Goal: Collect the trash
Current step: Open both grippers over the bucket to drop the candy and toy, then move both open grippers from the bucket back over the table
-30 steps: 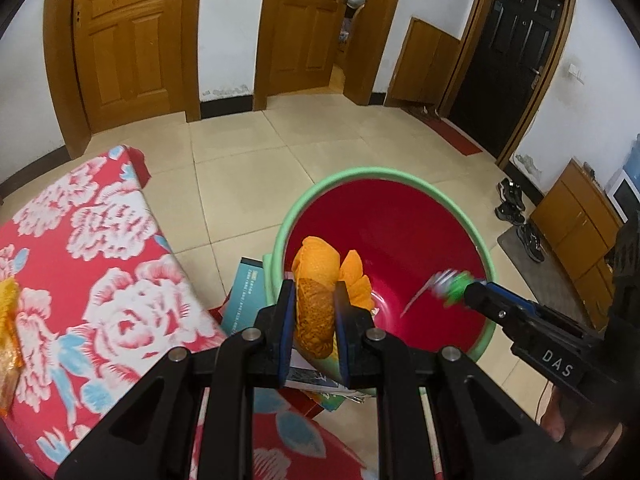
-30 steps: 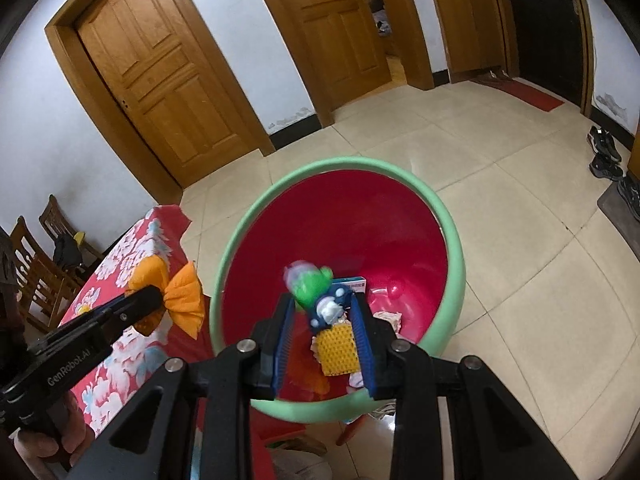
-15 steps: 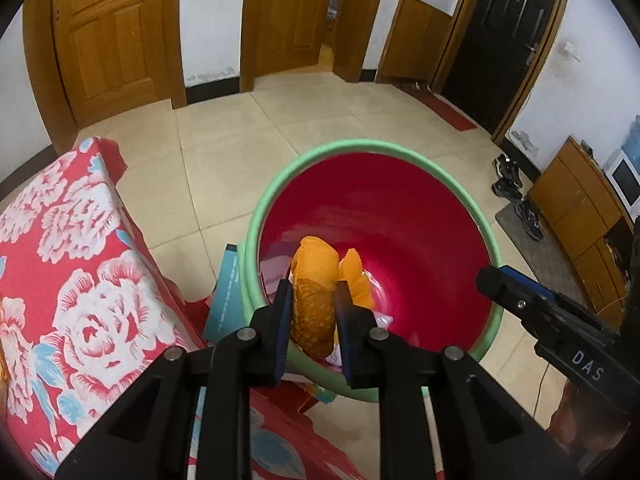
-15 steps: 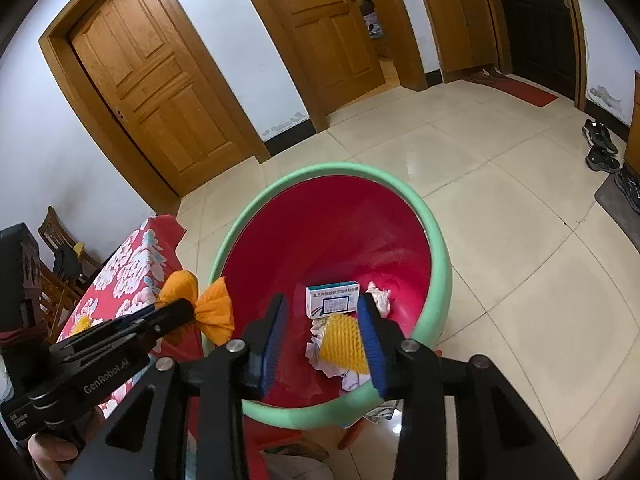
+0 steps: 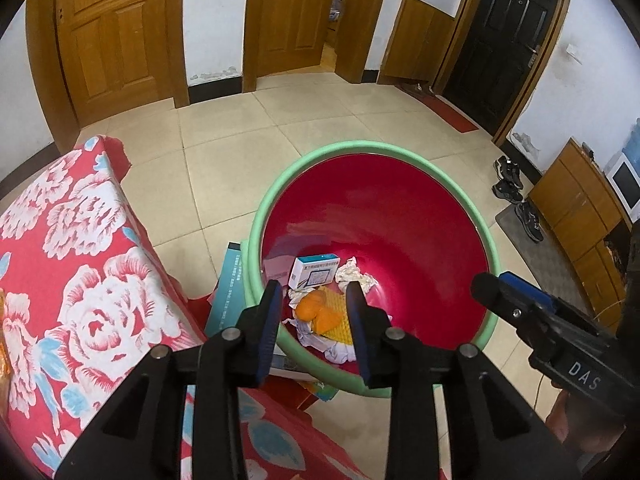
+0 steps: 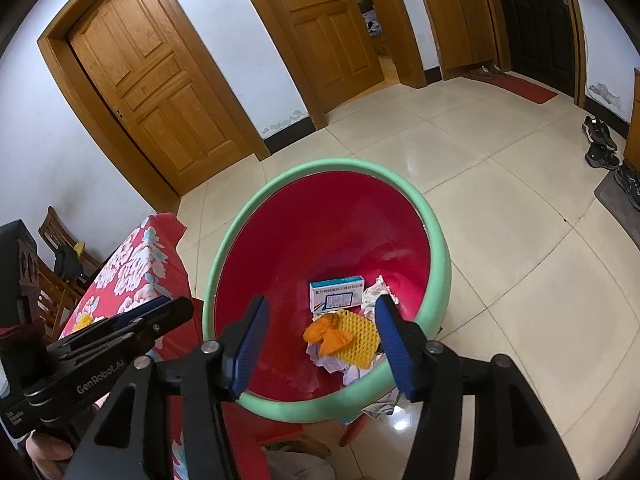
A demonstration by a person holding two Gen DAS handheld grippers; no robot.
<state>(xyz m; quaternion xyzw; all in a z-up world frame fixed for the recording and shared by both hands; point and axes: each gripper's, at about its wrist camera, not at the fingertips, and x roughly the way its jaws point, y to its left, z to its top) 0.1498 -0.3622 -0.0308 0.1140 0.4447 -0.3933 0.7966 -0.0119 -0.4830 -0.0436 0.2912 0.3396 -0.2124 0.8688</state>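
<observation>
Left wrist view: the left gripper [image 5: 313,307] hangs with jaws spread and nothing between them, above the red plastic bin with a green rim [image 5: 280,188]. The right gripper [image 6: 320,332] is likewise spread and bare over the same bin. At the bin's bottom lie an orange crumpled wrapper [image 6: 328,334], a yellow foam fruit net [image 6: 360,336], a white-and-blue cardboard box [image 6: 337,293] and white crumpled paper [image 6: 376,290]. So 4 pieces look collected. On the red floral tablecloth [image 5: 80,264] an orange-yellow scrap [image 5: 3,344] shows at the frame edge, probably trash left to fetch.
</observation>
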